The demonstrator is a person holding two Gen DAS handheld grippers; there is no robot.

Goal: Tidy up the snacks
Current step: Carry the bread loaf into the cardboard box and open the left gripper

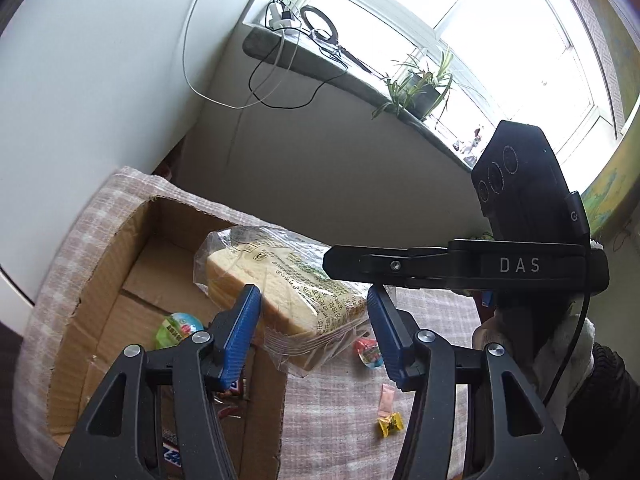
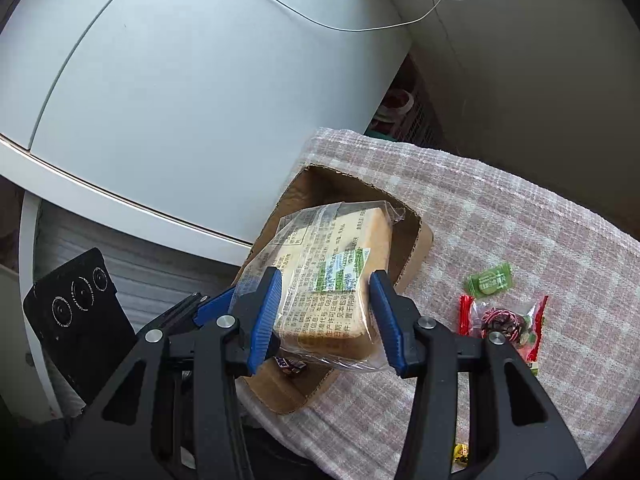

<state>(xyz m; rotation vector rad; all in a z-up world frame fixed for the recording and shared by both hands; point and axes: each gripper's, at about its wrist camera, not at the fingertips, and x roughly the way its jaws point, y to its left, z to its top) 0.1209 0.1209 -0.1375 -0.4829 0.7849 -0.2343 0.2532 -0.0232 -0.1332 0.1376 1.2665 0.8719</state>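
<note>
Lettering "DAS" on right gripper (image 1: 352, 268) beside bread bag (image 1: 280, 280)

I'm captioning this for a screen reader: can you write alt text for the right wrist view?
A clear bag of sliced bread, gripped between the blue jaws of the right gripper, hangs over an open cardboard box on a pink checked cloth. Wrapped sweets lie on the cloth to the right.

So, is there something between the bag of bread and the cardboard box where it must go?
Nothing visible blocks it. The bag of bread, held by both grippers, hangs over the open cardboard box; only a few small snacks lie on the box floor.
</note>
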